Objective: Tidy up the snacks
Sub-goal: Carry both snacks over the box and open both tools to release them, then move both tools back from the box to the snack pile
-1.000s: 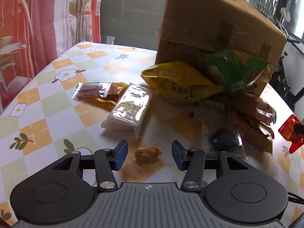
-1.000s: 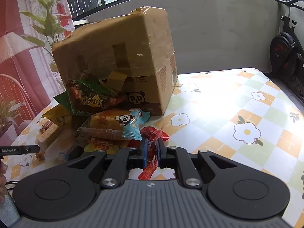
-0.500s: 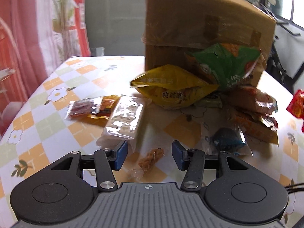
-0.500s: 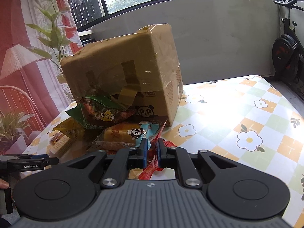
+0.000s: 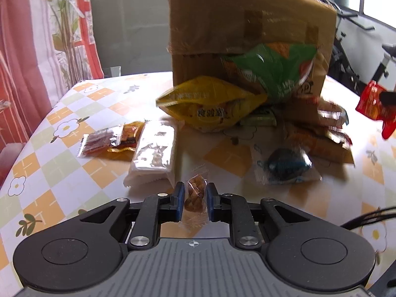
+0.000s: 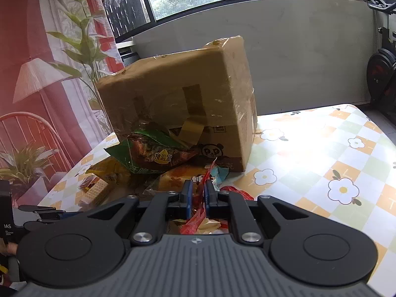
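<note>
On the flowered tablecloth (image 5: 61, 128), my left gripper (image 5: 195, 188) is shut on a small clear-wrapped brown snack (image 5: 194, 200), both blue pads pressing its sides. My right gripper (image 6: 198, 186) is shut on a red packet (image 6: 195, 220) and holds it above the table; the left wrist view shows that red packet (image 5: 371, 104) at the far right. A taped cardboard box (image 5: 247, 24) stands behind the snack pile, also seen as the box (image 6: 178, 99) from the right wrist.
A yellow bag (image 5: 210, 106) and a green bag (image 5: 272, 74) lean on the box. A white cracker pack (image 5: 153, 151), small sachets (image 5: 99, 141) and a blue wrapped item (image 5: 287, 163) lie nearby. An orange panda-print pack (image 6: 178, 178) lies under the right gripper.
The left gripper's jaws have shut on the small brown snack, and the view has rolled level. The right gripper has risen a little with the red packet.
</note>
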`<state>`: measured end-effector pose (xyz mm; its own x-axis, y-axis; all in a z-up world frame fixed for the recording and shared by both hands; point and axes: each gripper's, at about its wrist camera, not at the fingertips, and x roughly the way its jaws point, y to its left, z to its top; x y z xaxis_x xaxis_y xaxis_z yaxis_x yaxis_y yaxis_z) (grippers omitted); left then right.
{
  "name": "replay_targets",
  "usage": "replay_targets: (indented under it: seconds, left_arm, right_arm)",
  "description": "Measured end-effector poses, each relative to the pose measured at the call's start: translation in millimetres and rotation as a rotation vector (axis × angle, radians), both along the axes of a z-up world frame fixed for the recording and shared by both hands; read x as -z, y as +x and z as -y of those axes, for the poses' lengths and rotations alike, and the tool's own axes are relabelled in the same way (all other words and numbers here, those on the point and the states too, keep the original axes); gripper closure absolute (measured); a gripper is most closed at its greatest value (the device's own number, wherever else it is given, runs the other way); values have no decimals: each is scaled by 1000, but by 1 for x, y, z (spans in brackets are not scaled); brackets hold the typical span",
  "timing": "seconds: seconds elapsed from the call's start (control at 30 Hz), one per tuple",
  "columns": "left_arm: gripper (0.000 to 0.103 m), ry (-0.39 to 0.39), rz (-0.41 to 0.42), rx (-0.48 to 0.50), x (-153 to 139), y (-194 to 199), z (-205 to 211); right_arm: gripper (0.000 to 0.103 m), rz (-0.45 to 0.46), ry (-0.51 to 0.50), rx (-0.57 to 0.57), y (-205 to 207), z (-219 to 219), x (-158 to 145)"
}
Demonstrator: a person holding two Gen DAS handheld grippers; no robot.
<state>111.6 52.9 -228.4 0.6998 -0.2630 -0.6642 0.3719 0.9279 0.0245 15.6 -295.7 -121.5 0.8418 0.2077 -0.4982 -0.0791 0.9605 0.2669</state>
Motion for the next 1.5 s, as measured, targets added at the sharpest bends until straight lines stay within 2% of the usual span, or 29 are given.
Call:
replay_targets:
  seconds: [0.13,0.23,0.43,0.63,0.77,0.9,1.1,1.2,1.23,1.27,1.3,1.33,1.37,1.43,1.5]
  left_arm:
    - [83,-51,41,-11,-25,0,-2]
    - [83,-70,105,1,-49,3,5]
    - [83,-124,232,45,-105,18,22]
    - [83,-164,332,99,-162,56,50]
    - [83,-176,364,107,-190,95,76]
    - [83,-181,332,92,-201,142,106]
    - [82,-104,301,102,-192,181,144]
    - [73,-81,283,86,-183,190,151]
    - [59,-76,283,81,-180,191,152]
    - [46,-73,287,76,-178,190,153]
    - [42,-70,295,75,-176,187,151]
    - [38,-65,301,76,-175,185,151]
    - [38,-56,302,77,-173,183,150]
    - [35,-47,300,71,-172,178,147]
    - [30,-62,301,60,-176,173,131]
  right_arm:
    - [93,26,-2,-17,3,-3,-8]
    - [93,52,8,-25,9,-2,-18]
    - [93,163,38,-42,27,2,-63]
    - [93,284,12,-70,60,0,-117]
    - [93,330,-22,-67,100,0,-138]
    - [93,290,-20,-48,148,4,-138]
    - [92,195,-21,-2,195,9,-116]
    - [90,151,-29,16,200,12,-103]
    - [89,143,-33,19,200,12,-100]
    - [87,140,-45,19,200,12,-98]
    - [73,142,-56,7,198,11,-97]
    - [64,148,-66,-2,195,11,-97]
    - [49,158,-78,-7,192,10,-98]
    - [40,187,-90,-18,184,9,-100]
    - [21,220,-96,-25,175,7,-102]
